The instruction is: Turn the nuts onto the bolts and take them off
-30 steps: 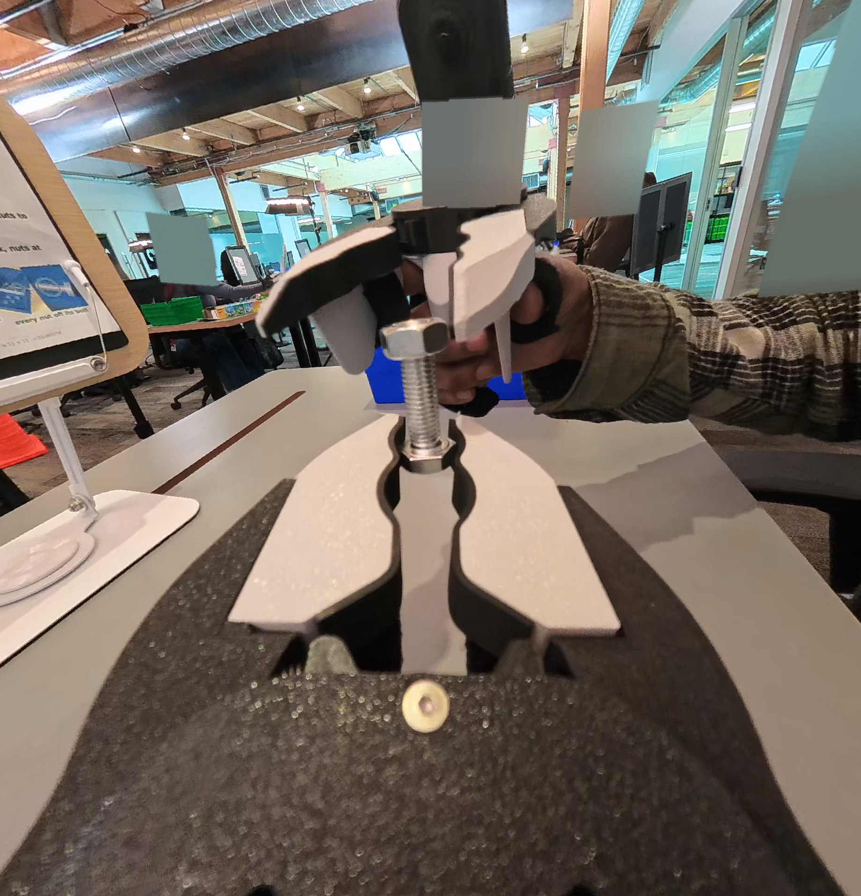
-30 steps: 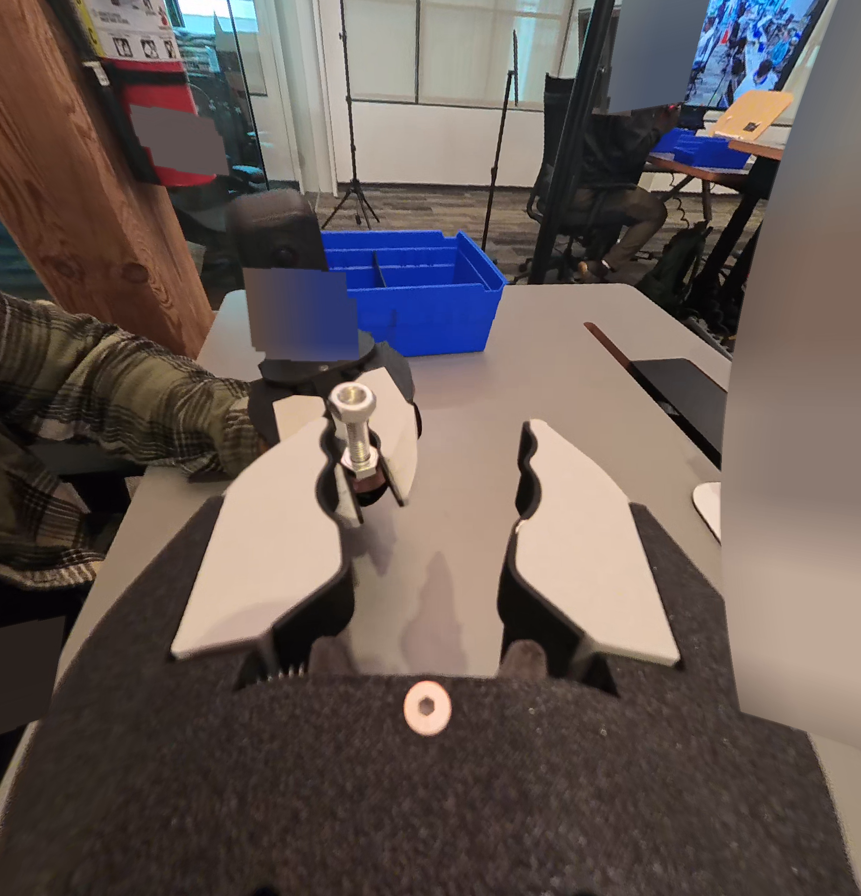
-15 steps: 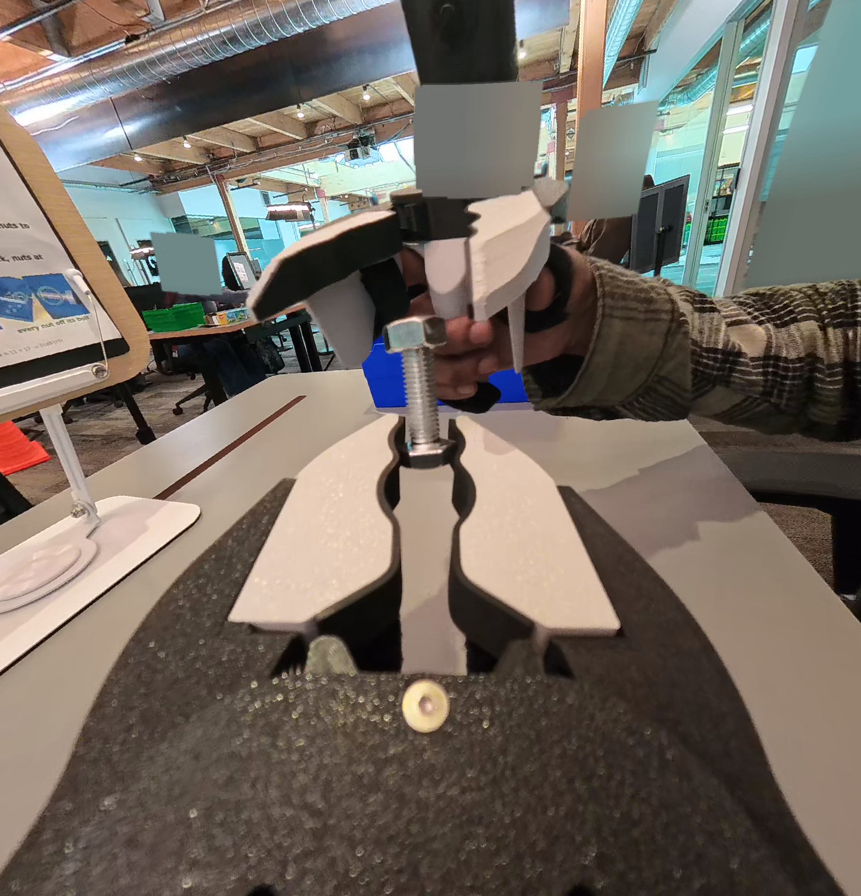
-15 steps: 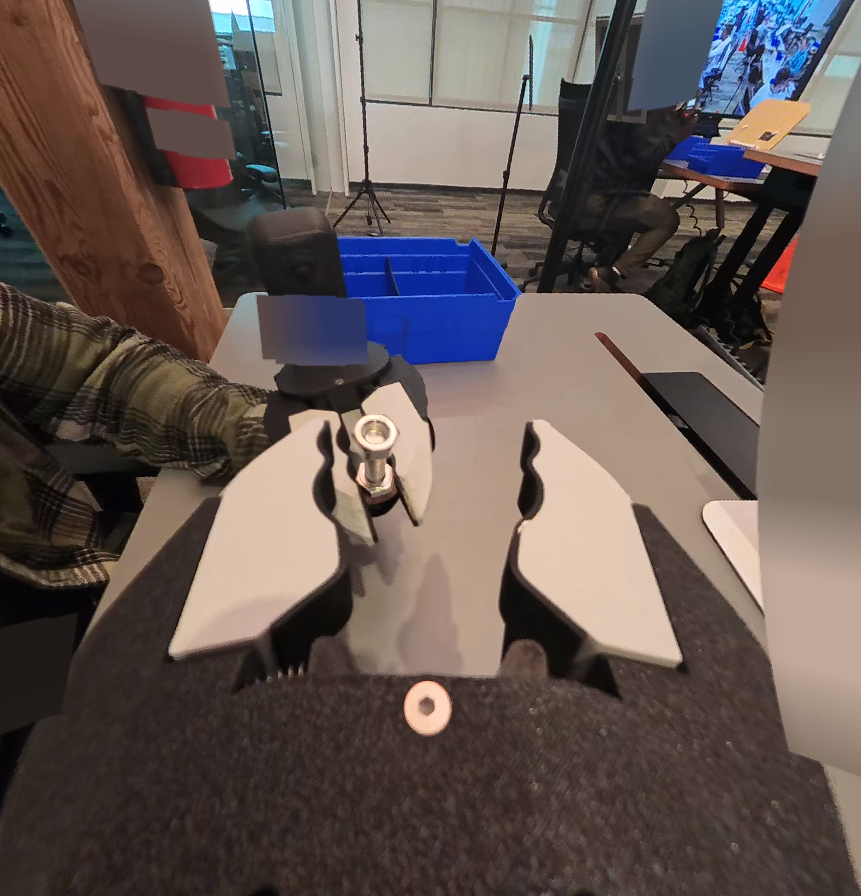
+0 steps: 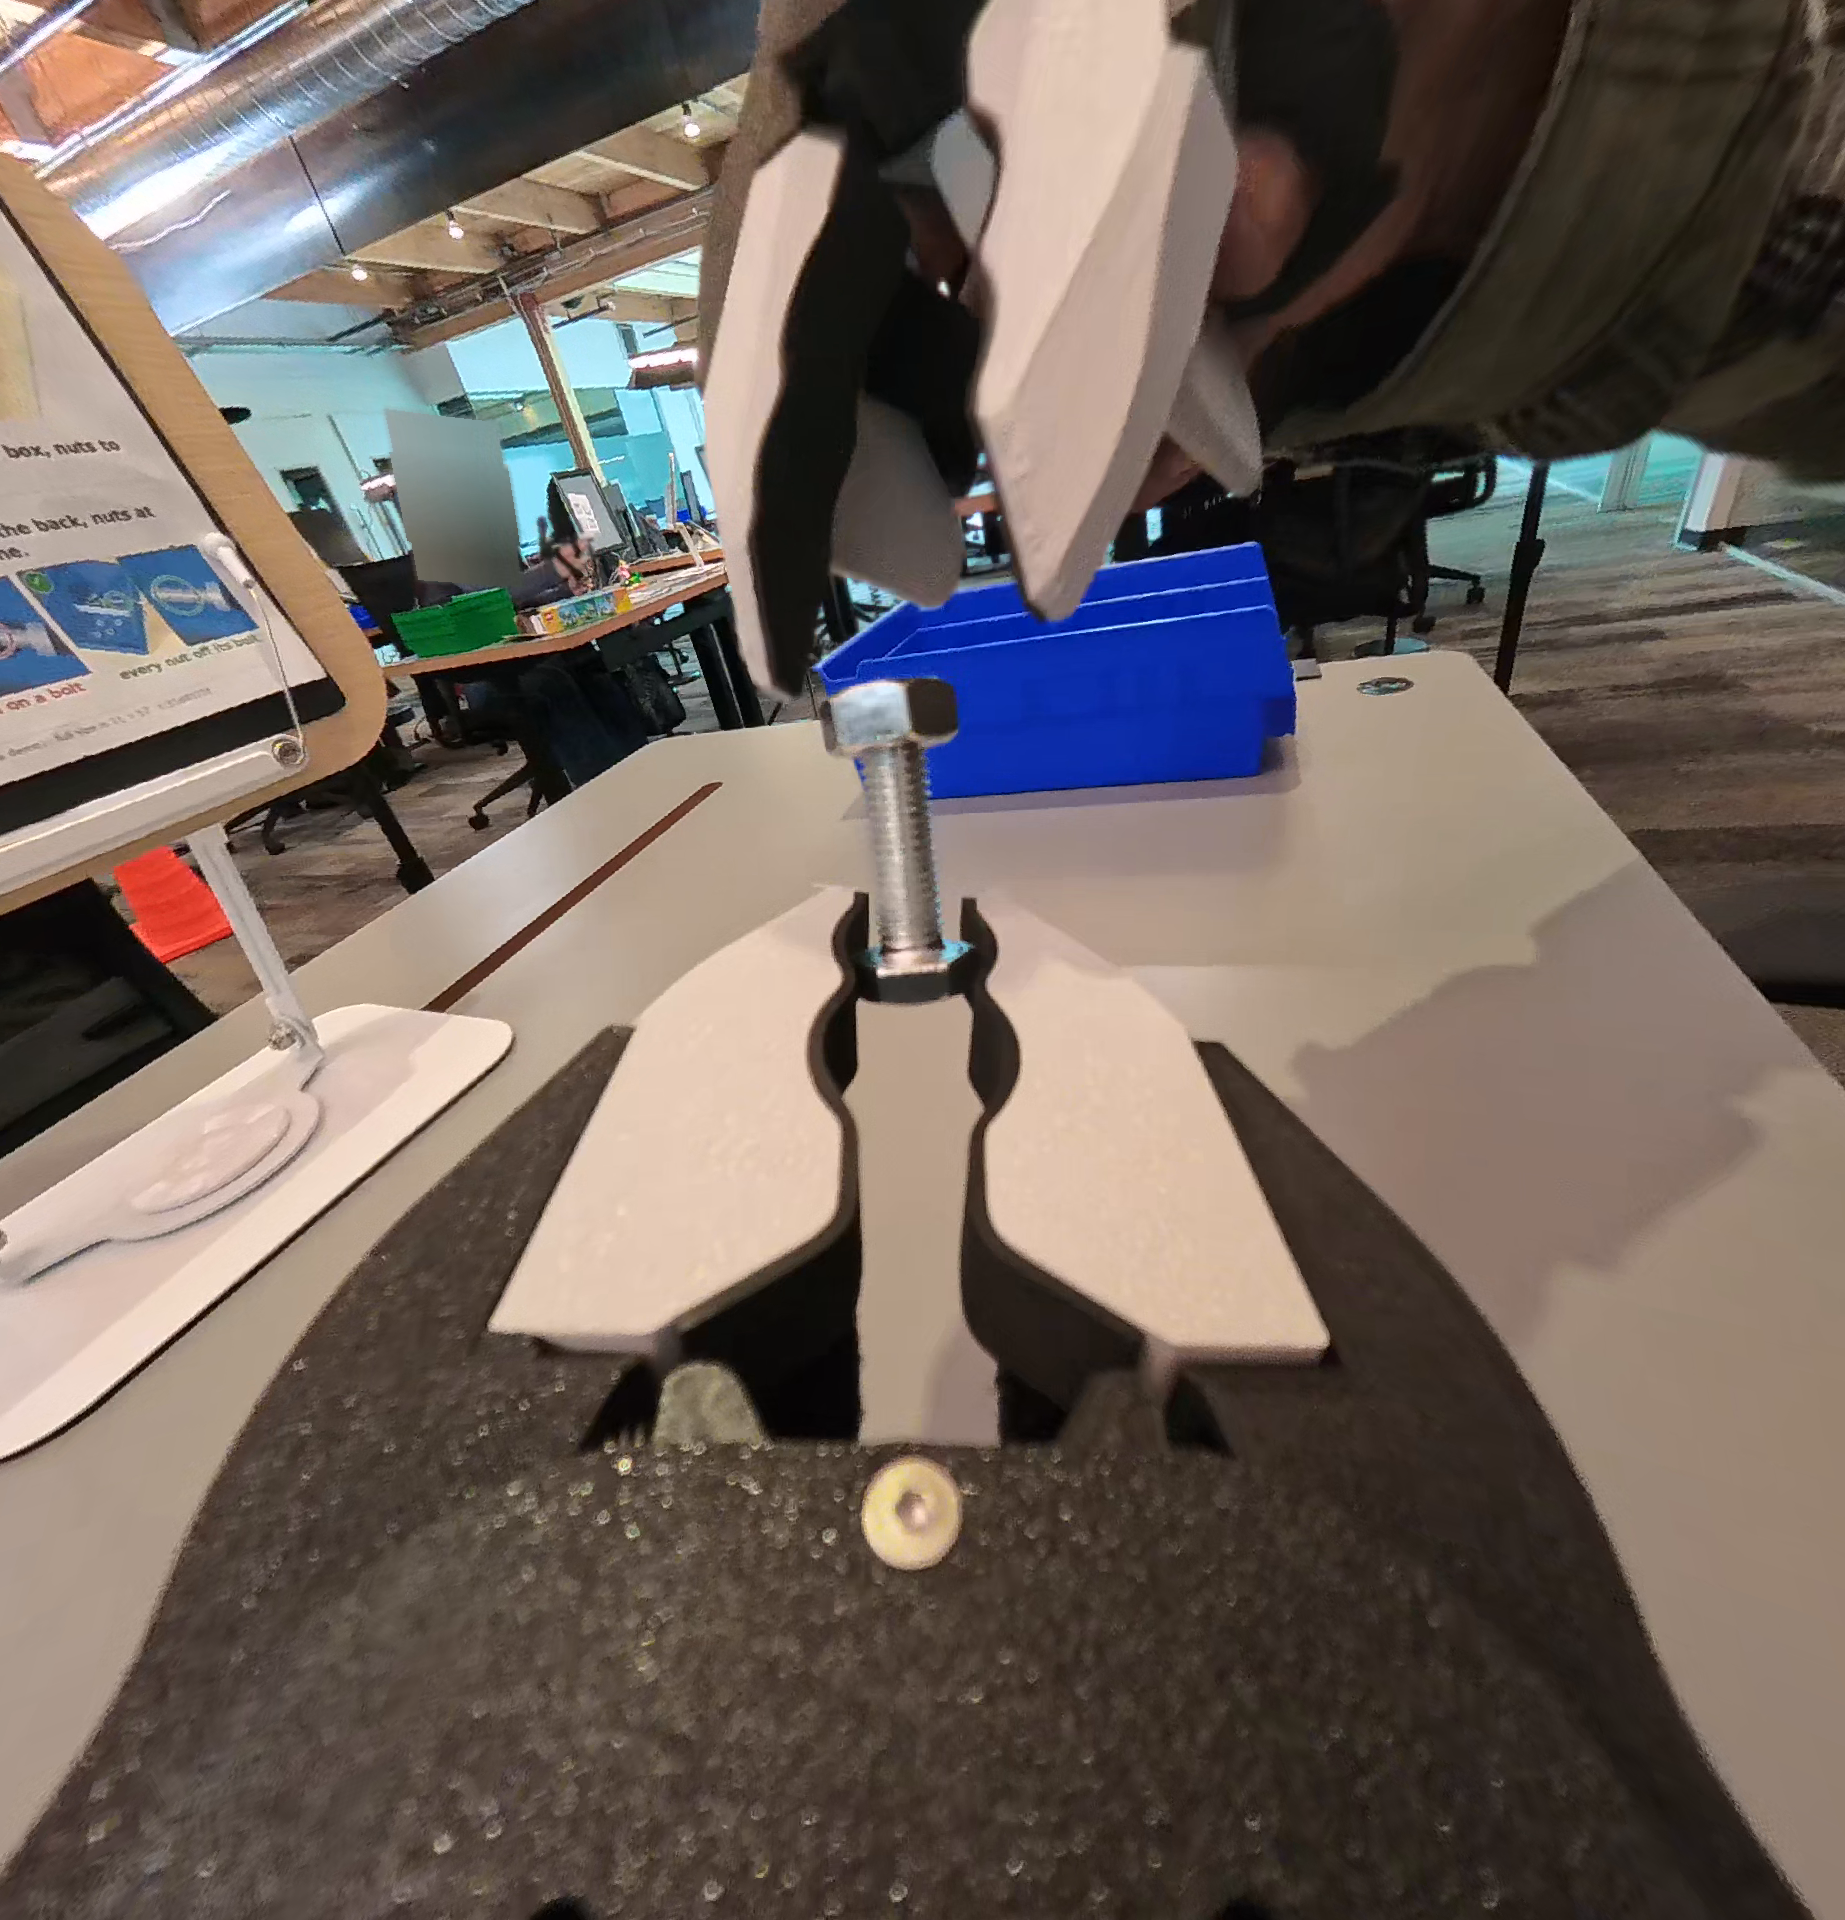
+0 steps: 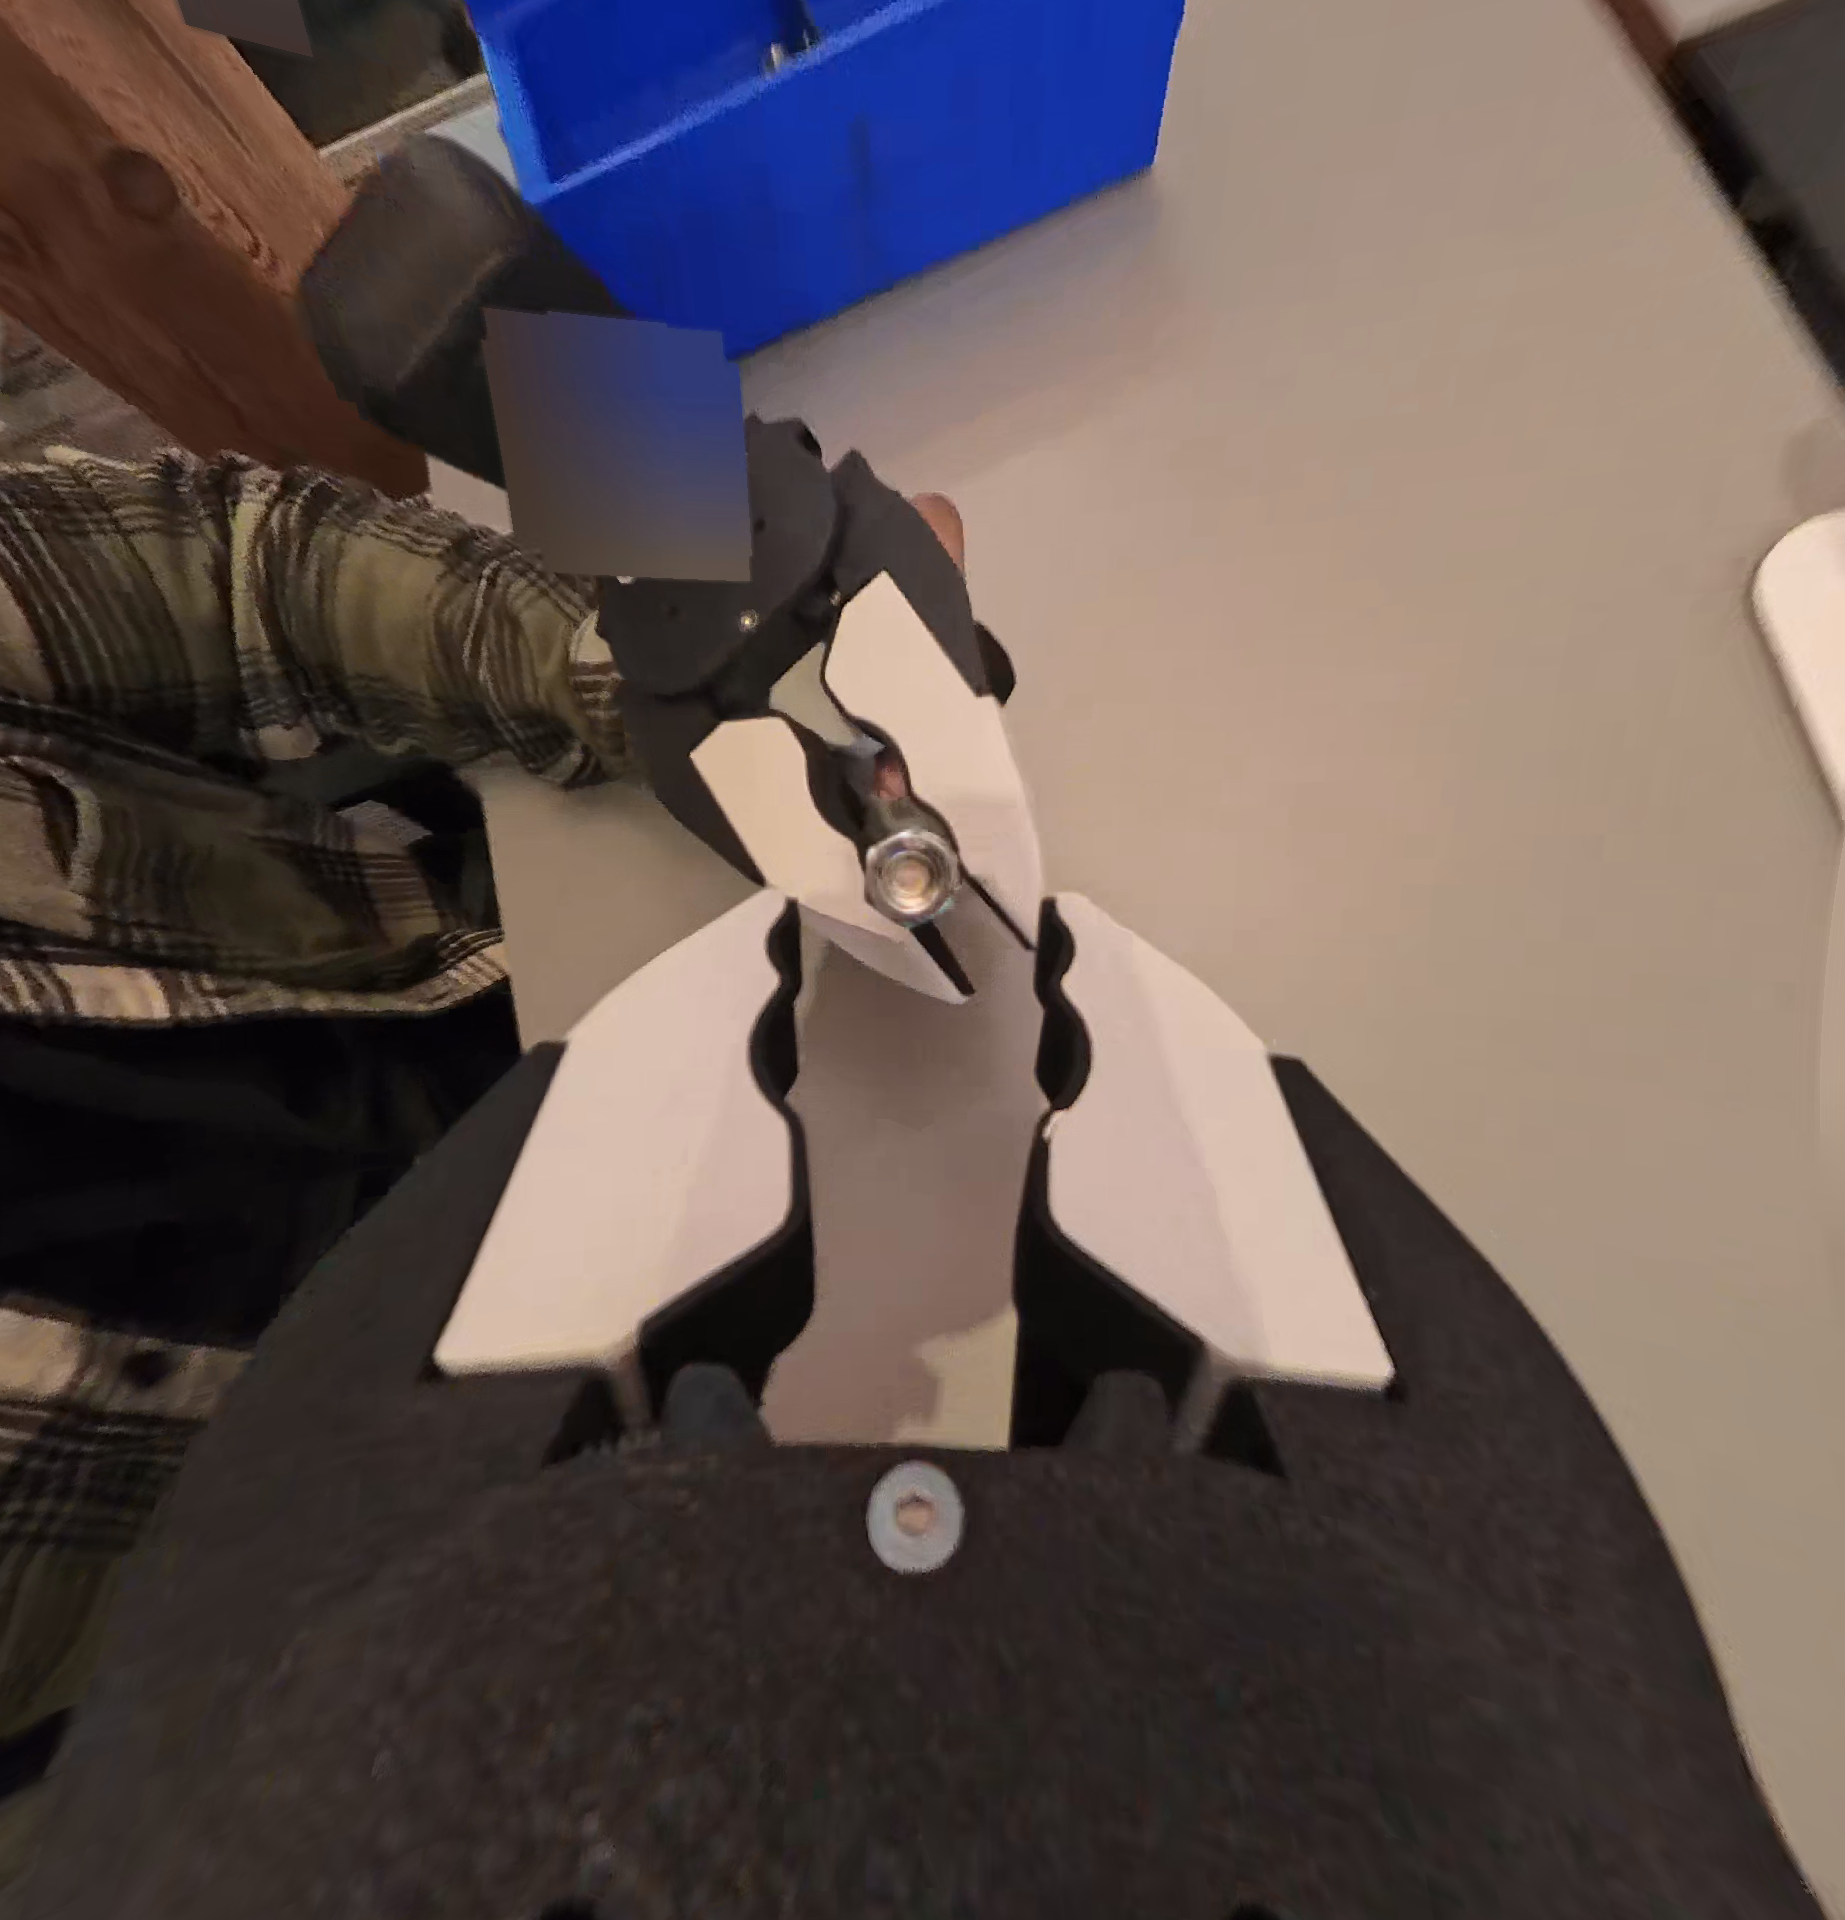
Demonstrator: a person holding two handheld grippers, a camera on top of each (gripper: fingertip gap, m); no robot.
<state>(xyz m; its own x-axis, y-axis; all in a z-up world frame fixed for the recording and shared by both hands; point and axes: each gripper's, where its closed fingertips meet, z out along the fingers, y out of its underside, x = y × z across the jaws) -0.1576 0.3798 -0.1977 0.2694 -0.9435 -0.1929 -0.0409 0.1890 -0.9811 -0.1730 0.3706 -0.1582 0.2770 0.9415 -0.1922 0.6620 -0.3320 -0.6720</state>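
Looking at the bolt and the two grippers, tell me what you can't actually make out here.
- Left wrist view: the nut is half sunk between the left gripper fingers; its thread engagement is hidden.
- Right wrist view: the bolt shows end-on, so its shank is foreshortened.
- Blue bin: contents cut off by the top edge.
- Right gripper: motion-blurred.

Bright overhead lighting, soft shadows, fisheye edges, right view perhaps motion-blurred
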